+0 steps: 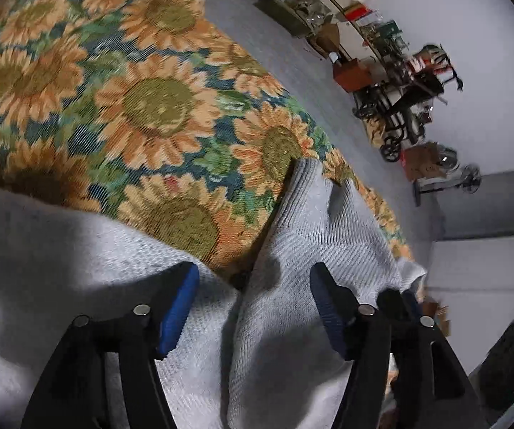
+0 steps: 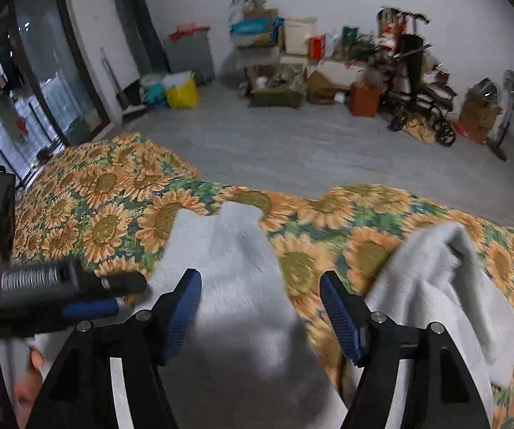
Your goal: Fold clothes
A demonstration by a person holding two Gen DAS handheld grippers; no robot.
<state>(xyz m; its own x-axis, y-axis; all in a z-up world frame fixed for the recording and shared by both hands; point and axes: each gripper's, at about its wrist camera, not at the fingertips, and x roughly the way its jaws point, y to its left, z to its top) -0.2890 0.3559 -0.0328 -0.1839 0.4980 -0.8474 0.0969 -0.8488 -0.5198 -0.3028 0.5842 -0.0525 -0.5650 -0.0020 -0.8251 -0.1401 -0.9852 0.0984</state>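
2 views show one pale grey garment [image 1: 292, 250] on a sunflower-print cover [image 1: 142, 107]. In the left wrist view, boxes and a wheeled frame [image 1: 400, 107] crowd the far wall; the left gripper [image 1: 253, 286] tilts steeply down over the cloth, jaws spread, pinching nothing. In the right wrist view, a yellow bag [image 2: 182, 94] sits on the floor; the right gripper [image 2: 260, 293] hovers above the garment, jaws spread and empty.

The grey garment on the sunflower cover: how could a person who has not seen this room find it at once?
Look at the bed with the sunflower cover, in front of the grey floor. On its near edge lies the grey garment, a soft pale knit with two parts reaching forward. It is the only plain, unpatterned cloth there.
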